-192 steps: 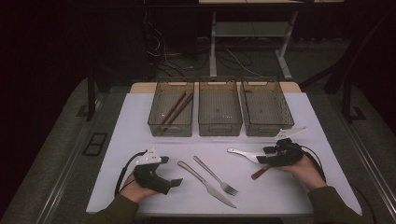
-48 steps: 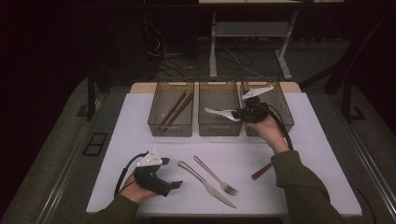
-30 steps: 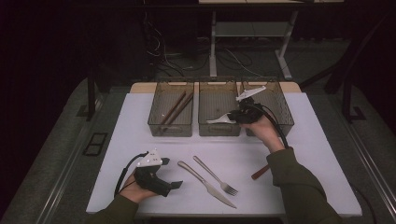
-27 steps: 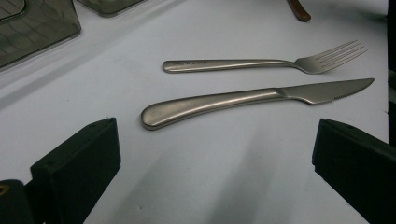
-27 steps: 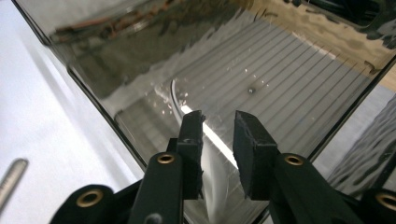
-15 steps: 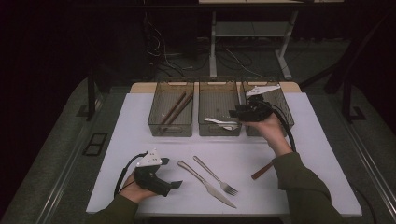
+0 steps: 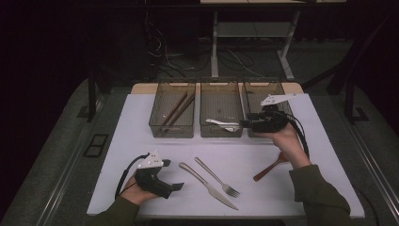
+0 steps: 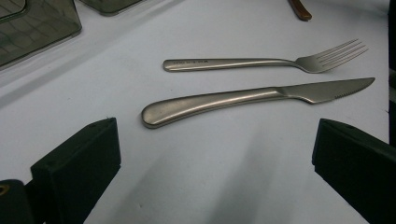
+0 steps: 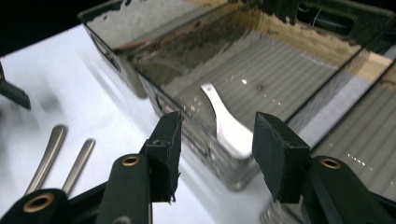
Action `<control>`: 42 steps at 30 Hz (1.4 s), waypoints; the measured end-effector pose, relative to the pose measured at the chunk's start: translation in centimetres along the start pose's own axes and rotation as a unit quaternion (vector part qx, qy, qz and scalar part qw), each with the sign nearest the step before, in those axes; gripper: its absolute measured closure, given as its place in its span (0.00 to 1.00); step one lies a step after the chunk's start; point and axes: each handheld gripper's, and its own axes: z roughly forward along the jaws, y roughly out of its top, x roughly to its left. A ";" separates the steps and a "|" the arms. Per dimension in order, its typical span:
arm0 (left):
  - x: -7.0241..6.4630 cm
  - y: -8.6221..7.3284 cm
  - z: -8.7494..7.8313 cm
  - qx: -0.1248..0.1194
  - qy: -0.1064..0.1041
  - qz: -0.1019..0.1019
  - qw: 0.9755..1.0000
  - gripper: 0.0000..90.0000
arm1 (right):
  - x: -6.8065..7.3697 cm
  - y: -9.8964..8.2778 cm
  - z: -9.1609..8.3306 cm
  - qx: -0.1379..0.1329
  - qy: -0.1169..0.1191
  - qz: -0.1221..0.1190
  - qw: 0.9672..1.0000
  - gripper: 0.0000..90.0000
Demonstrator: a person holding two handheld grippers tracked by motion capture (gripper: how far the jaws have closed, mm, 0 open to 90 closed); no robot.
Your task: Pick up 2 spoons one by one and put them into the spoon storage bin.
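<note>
Left hand-held gripper (image 7: pixel 181 187) parked on worktop (image 7: pixel 329 122), jaws wide, nothing in them; knife (image 8: pixel 252 98) and fork (image 8: pixel 261 62) just ahead. Right hand-held gripper (image 9: pixel 217 154) just let go, jaws now apart and empty. White spoon (image 9: pixel 226 123) now lying in middle bin (image 7: pixel 221 134), so that one looks sorted. Wooden spoon (image 7: pixel 272 166) probably next. White sheet over worktop, room behind dark, cables, desk legs.

light: dim, dark surrounds | glare: bin walls (image 9: pixel 196 60) | blur: near fingers soft
</note>
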 end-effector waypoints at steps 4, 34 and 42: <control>0.0 0.0 -0.1 -0.001 0.000 -0.001 1.000 0.00 | -0.1 -1.1 -0.7 0.009 0.008 0.005 1.000 0.65; -0.1 0.0 -0.1 -0.002 0.000 0.001 1.000 0.00 | 1.4 -10.2 -4.7 0.093 0.017 -0.016 0.995 0.99; -0.1 0.0 0.0 -0.001 0.000 0.001 1.000 0.00 | 1.3 -12.1 -5.4 0.115 0.008 -0.012 0.993 0.99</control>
